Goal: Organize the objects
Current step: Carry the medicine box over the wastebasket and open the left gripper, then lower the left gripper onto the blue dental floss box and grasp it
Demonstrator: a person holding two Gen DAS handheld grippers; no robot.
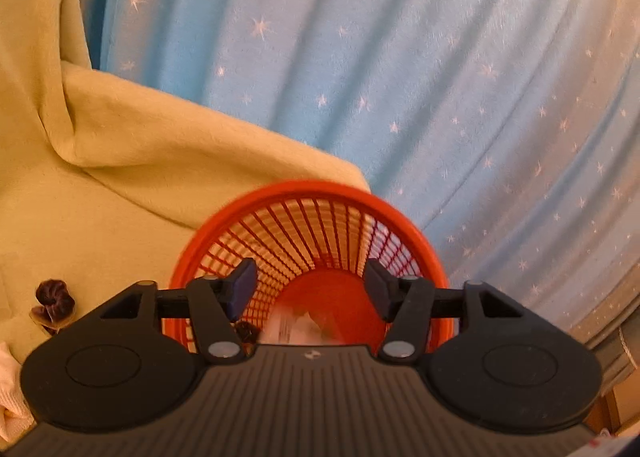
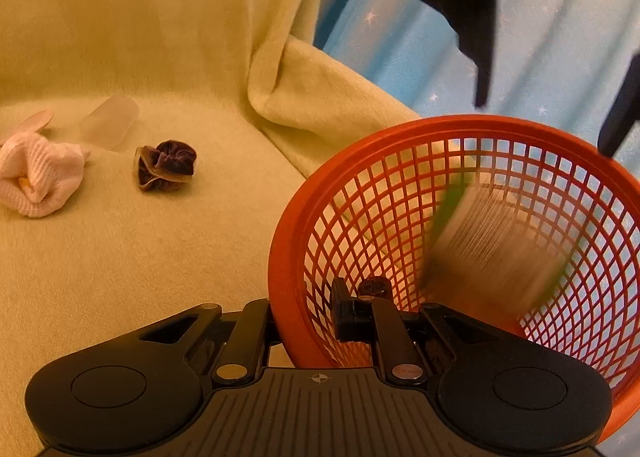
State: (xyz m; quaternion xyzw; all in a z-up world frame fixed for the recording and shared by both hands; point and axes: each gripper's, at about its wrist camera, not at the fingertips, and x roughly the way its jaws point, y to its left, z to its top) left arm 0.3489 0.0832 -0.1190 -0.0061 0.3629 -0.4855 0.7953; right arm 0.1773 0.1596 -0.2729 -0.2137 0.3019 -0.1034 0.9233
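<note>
An orange mesh basket stands tilted on the yellow blanket. My right gripper is shut on its near rim, one finger outside and one inside. Inside the basket a flat packet with a green edge and printed lines shows as a blur. My left gripper hangs above the basket's far side. In the left wrist view that left gripper is open with nothing between its pads, over the basket, with the blurred packet below. A small dark item lies in the basket by my right finger.
On the blanket to the left lie a dark velvet scrunchie, a white knit sock and a frosted clear cup on its side. A blue star-print curtain hangs behind the basket. The scrunchie also shows at the left.
</note>
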